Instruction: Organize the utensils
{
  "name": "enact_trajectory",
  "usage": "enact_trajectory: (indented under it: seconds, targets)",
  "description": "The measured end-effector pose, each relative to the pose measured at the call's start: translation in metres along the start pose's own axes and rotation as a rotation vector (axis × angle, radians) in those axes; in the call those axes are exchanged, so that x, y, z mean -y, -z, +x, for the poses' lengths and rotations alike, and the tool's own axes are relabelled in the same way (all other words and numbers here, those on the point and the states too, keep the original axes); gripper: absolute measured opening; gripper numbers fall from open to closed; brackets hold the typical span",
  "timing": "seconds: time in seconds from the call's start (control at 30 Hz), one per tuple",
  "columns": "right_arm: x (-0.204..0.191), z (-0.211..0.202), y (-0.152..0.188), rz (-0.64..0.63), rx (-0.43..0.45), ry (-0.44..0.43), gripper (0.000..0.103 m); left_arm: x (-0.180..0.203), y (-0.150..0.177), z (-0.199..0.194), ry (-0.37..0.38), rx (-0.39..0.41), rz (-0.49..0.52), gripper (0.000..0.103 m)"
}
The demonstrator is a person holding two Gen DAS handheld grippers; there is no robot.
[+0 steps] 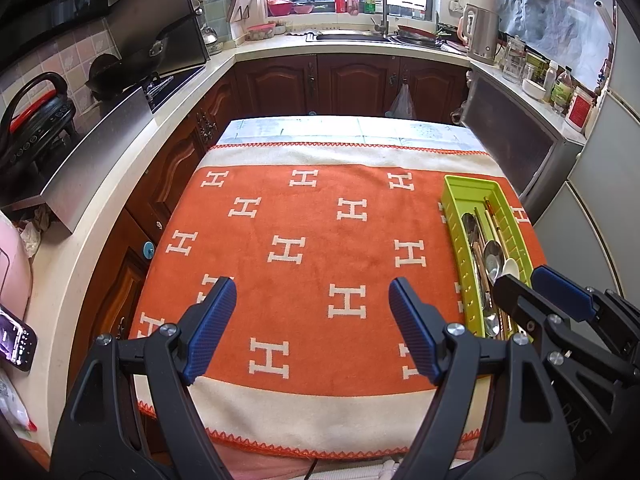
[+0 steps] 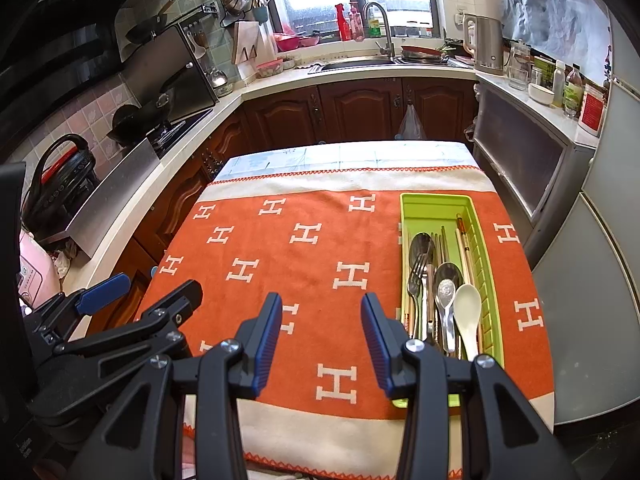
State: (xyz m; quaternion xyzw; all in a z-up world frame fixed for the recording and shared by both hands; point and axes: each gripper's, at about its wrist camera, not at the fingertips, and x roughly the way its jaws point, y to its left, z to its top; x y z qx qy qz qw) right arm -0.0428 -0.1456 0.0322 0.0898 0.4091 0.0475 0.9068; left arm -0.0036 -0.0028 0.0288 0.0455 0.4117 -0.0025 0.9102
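A green utensil tray (image 2: 440,204) (image 1: 470,188) lies on the right side of the orange blanket (image 2: 304,264). In it lie metal spoons (image 2: 446,280), a fork (image 2: 416,276), a white ceramic spoon (image 2: 468,304) and chopsticks (image 2: 464,240). My right gripper (image 2: 321,300) is open and empty, above the blanket just left of the tray's near end. My left gripper (image 1: 312,286) is open and empty over the blanket's near middle. The right gripper also shows in the left wrist view (image 1: 524,276), over the tray's near end.
The blanket covers a table with a blue-white cloth (image 2: 344,156) at its far edge. Kitchen counters surround it: stove with wok (image 2: 152,116) left, sink (image 2: 360,62) at the back, kettle (image 2: 486,44) and bottles right. A cabinet (image 2: 520,160) stands close to the table's right.
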Motion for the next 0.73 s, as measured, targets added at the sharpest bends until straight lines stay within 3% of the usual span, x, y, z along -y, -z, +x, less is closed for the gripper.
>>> enact_trajectory:
  seconds: [0.73]
  targets:
    - [-0.008,-0.001,0.012,-0.001,-0.011,0.001,0.041,0.000,0.005,0.000,0.005,-0.006,-0.004,0.077]
